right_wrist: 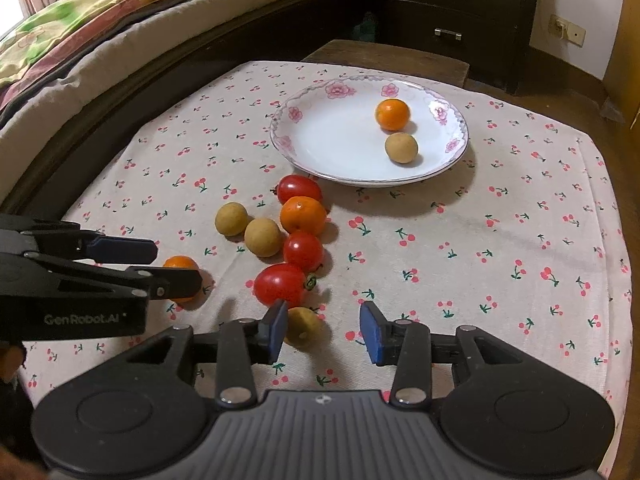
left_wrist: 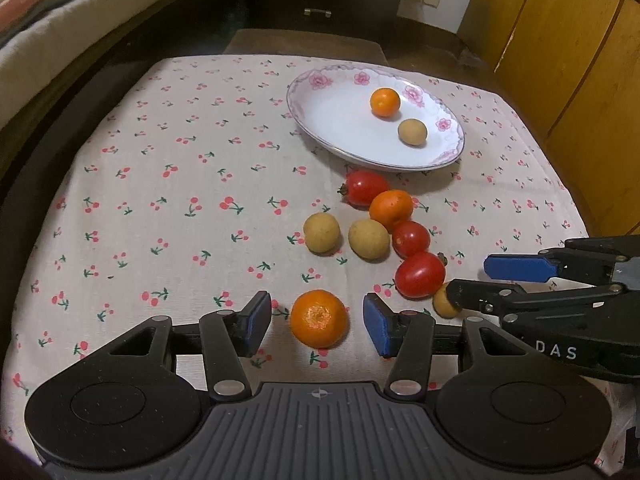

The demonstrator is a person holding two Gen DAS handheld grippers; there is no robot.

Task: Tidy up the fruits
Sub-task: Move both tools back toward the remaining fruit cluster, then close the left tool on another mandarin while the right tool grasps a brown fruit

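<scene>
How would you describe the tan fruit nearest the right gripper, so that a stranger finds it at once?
Start at the white flowered plate and follow the line of loose fruit toward the camera. The last one, a small tan fruit, lies alone between the right gripper pads, just past the nearest red tomato.

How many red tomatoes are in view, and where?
3, all on the cloth, none on the plate: one nearest the plate, one mid-row, one just ahead of the right claw. None seems hidden.
</scene>
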